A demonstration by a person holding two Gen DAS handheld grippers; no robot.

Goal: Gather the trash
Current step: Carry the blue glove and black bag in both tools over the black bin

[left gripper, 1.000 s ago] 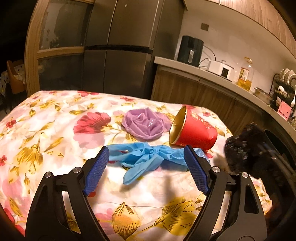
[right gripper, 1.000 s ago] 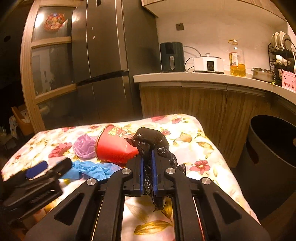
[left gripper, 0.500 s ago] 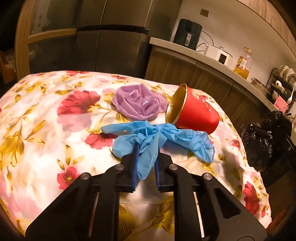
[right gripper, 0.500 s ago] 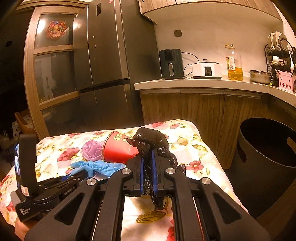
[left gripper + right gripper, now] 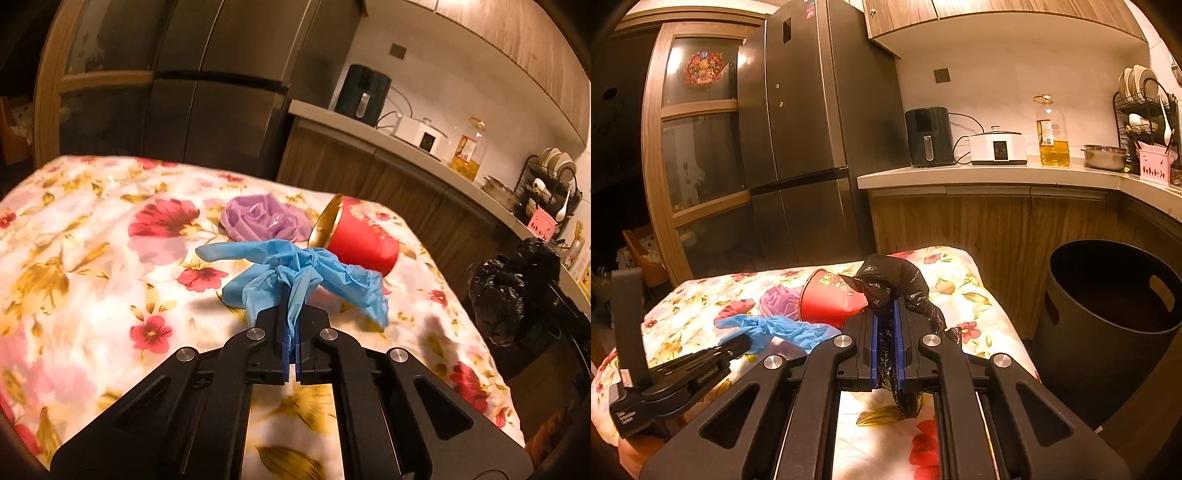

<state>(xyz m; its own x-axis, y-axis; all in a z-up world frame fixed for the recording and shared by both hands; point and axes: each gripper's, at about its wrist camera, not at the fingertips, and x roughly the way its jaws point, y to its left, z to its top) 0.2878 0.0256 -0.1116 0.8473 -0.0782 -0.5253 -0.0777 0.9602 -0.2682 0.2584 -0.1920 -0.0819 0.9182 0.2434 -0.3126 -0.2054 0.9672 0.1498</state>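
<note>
left gripper (image 5: pixel 291 325) pinching the knotted blue gloves (image 5: pixel 295 269), which drape crosswise just ahead of its tips over the floral cloth (image 5: pixel 92 258). right gripper (image 5: pixel 887 332) pressed on a crumpled black bag (image 5: pixel 890 273). the black bin (image 5: pixel 1108 295) stands ahead and to the right of the right gripper, nearer that hand; red cup (image 5: pixel 360 240) and purple wad (image 5: pixel 262 219) lie beyond the gloves.

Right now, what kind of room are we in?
A home kitchen, most likely: a tall fridge, a counter with an air fryer and an oil bottle, and a dish rack.
</note>
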